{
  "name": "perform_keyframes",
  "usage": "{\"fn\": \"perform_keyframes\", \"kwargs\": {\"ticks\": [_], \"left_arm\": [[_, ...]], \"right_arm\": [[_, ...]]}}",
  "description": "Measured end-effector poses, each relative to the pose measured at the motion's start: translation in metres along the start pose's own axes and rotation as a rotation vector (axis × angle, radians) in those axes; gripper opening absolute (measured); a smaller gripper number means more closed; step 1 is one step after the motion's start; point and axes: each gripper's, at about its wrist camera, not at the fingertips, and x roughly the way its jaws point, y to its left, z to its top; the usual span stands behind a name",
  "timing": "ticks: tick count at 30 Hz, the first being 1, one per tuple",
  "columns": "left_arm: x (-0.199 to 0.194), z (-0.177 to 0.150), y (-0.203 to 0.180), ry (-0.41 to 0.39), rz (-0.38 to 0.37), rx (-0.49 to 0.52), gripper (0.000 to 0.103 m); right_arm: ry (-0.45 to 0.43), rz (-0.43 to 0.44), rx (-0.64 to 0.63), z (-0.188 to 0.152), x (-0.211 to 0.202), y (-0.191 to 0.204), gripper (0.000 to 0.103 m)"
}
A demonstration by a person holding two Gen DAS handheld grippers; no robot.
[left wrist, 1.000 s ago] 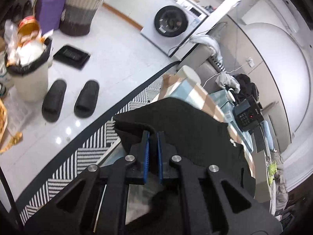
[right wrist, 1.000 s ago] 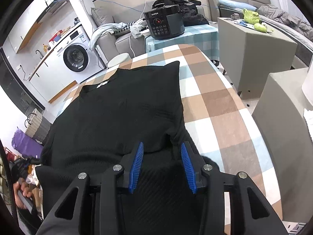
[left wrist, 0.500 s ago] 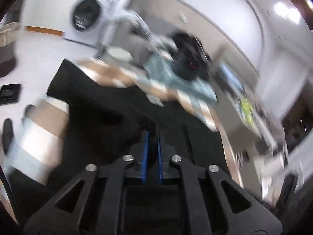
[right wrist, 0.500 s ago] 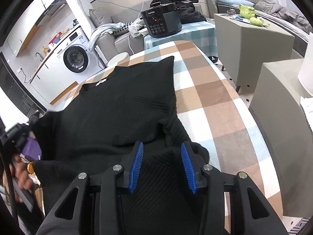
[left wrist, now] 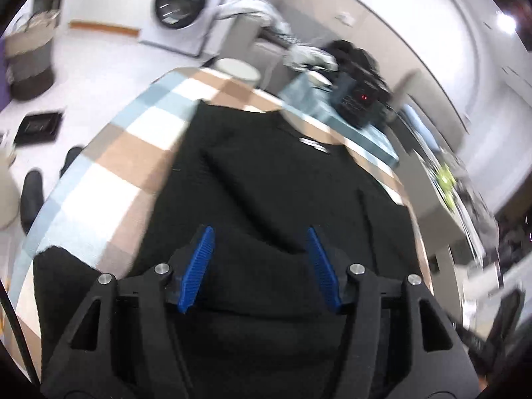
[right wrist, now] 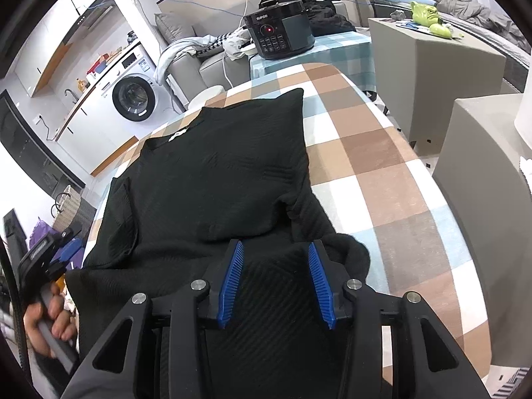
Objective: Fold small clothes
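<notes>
A black knit top (right wrist: pixel 212 183) lies flat on the checked table (right wrist: pixel 382 173), collar at the far end, both side parts folded over the body. It also shows in the left wrist view (left wrist: pixel 272 193). My left gripper (left wrist: pixel 259 266) is open and empty over the top's near left part. My right gripper (right wrist: pixel 272 282) is open and empty just above the top's near hem, where the cloth bunches at the right. The left gripper also shows in the right wrist view (right wrist: pixel 63 256), held by a hand at the table's left edge.
A black cooker (right wrist: pixel 279 33) stands on a small teal-clothed table beyond the far end. Grey boxes (right wrist: pixel 432 63) stand to the right. A washing machine (right wrist: pixel 133 96), a basket (left wrist: pixel 30 63) and slippers (left wrist: pixel 31 196) are on the floor to the left.
My left gripper carried the top's left part over the body, then opened and let it go. The right gripper stayed open and barely moved.
</notes>
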Motion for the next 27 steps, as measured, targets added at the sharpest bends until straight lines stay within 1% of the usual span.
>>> {"fn": "perform_keyframes", "kwargs": {"ticks": [2, 5, 8, 11, 14, 18, 20, 21, 22, 25, 27], "left_arm": [[0.013, 0.006, 0.015, 0.014, 0.022, -0.038, 0.055], [0.031, 0.008, 0.02, 0.025, 0.025, -0.055, 0.055], [0.05, 0.004, 0.005, 0.03, 0.03, -0.025, 0.055], [0.071, -0.001, -0.021, 0.046, 0.05, 0.014, 0.055], [0.091, -0.005, -0.046, 0.046, 0.109, 0.088, 0.055], [0.116, -0.011, -0.065, 0.078, 0.231, 0.162, 0.055], [0.118, -0.013, -0.071, 0.059, 0.277, 0.196, 0.037], [0.118, -0.013, -0.071, 0.057, 0.281, 0.202, 0.015], [0.116, -0.013, -0.07, 0.054, 0.27, 0.201, 0.006], [0.1, -0.01, -0.066, 0.009, 0.219, 0.195, 0.005], [0.08, -0.006, -0.07, -0.045, 0.151, 0.197, 0.004]], "right_arm": [[0.01, 0.004, -0.002, -0.001, 0.001, 0.0, 0.042], [0.02, 0.003, -0.006, 0.0, 0.001, -0.002, 0.042], [0.031, 0.008, -0.005, 0.001, 0.0, -0.005, 0.042], [0.044, 0.02, -0.01, 0.0, 0.002, -0.005, 0.043], [0.061, 0.046, -0.015, -0.002, 0.004, -0.004, 0.044], [0.082, 0.071, -0.036, -0.004, 0.008, -0.004, 0.045], [0.086, 0.077, -0.033, -0.005, 0.009, -0.007, 0.045], [0.087, 0.08, -0.029, -0.005, 0.01, -0.009, 0.045], [0.088, 0.081, -0.025, -0.005, 0.01, -0.011, 0.045], [0.088, 0.089, -0.014, -0.006, 0.01, -0.016, 0.045], [0.087, 0.091, -0.007, -0.007, 0.01, -0.019, 0.045]]}}
